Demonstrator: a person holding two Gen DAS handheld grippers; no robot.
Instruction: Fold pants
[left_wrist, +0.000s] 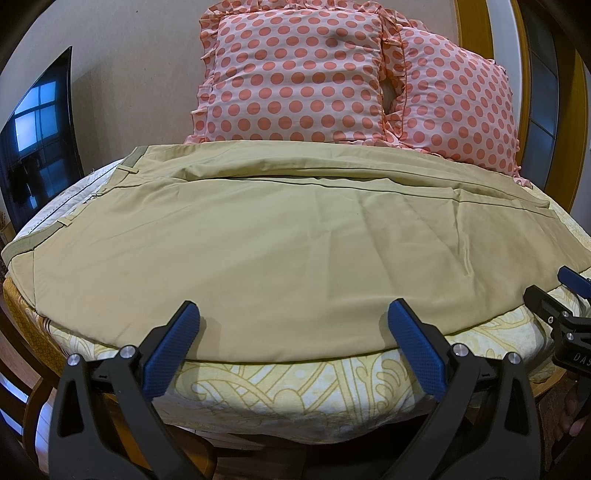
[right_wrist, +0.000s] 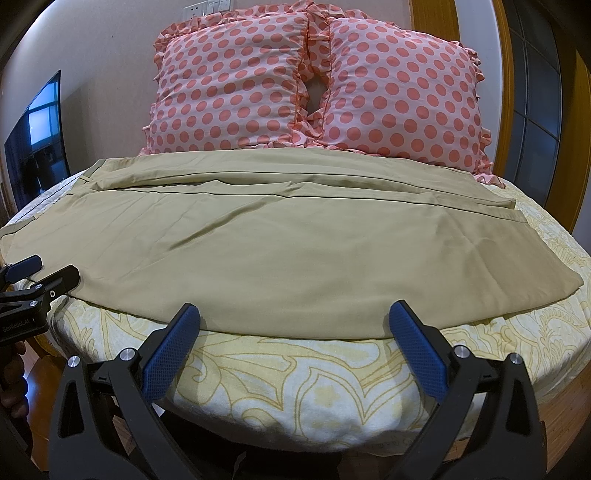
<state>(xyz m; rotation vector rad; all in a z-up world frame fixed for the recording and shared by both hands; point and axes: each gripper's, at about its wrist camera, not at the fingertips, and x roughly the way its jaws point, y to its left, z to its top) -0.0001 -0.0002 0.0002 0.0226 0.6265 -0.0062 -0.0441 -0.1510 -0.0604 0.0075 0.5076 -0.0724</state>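
Observation:
Khaki pants (left_wrist: 258, 236) lie flat across the bed, waistband at the left, legs running right; they also show in the right wrist view (right_wrist: 258, 243). My left gripper (left_wrist: 293, 314) is open, its blue pads at the pants' near edge, holding nothing. My right gripper (right_wrist: 295, 314) is open at the near edge toward the leg end, holding nothing. The right gripper shows at the right edge of the left wrist view (left_wrist: 569, 295). The left gripper shows at the left edge of the right wrist view (right_wrist: 33, 280).
Two pink polka-dot pillows (left_wrist: 303, 77) stand behind the pants against the wall. The bed has a yellow patterned sheet (right_wrist: 314, 376). A dark TV screen (left_wrist: 37, 147) is at the left. A wooden door frame (right_wrist: 517, 74) is at the right.

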